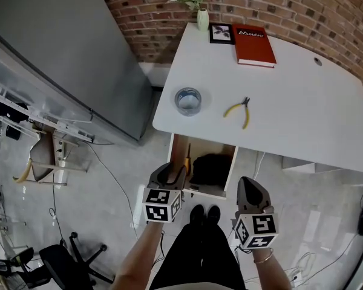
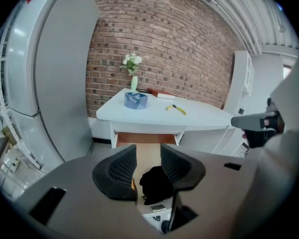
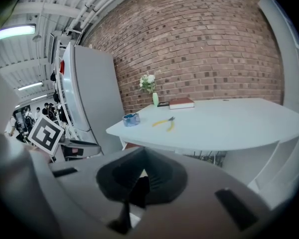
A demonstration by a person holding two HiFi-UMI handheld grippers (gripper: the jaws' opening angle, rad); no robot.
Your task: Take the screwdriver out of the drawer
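- Brickwork, red and rough, forms the far wall (image 1: pixel 278 5); a smooth grey cabinet (image 1: pixel 66 53) stands at the far left.
- A white table (image 1: pixel 290 101) with a matte top and rounded corners sits against that wall.
- Under the table's near edge, a wooden drawer (image 1: pixel 207 145) is pulled out toward the person.
- The left gripper (image 1: pixel 171 171) hovers over the drawer's near left corner. Its ribbed black pads (image 2: pixel 117 171) stand apart with nothing between them.
- The right gripper (image 1: pixel 248 186) hangs just right of the drawer, its jaws pressed together on nothing.
- A soft black bundle (image 1: pixel 210 168) fills the drawer's middle.
- A flat red book (image 1: pixel 255 45) lies at the table's far edge.
- A ring-shaped tape roll (image 1: pixel 188 100) rests near the table's left edge.
- Pliers (image 1: pixel 239 110) with yellow handles lie right of the roll, well apart from it.
- The screwdriver (image 1: pixel 187 159), slim with an orange-yellow handle, lies along the drawer's left wall, just beyond the left gripper.
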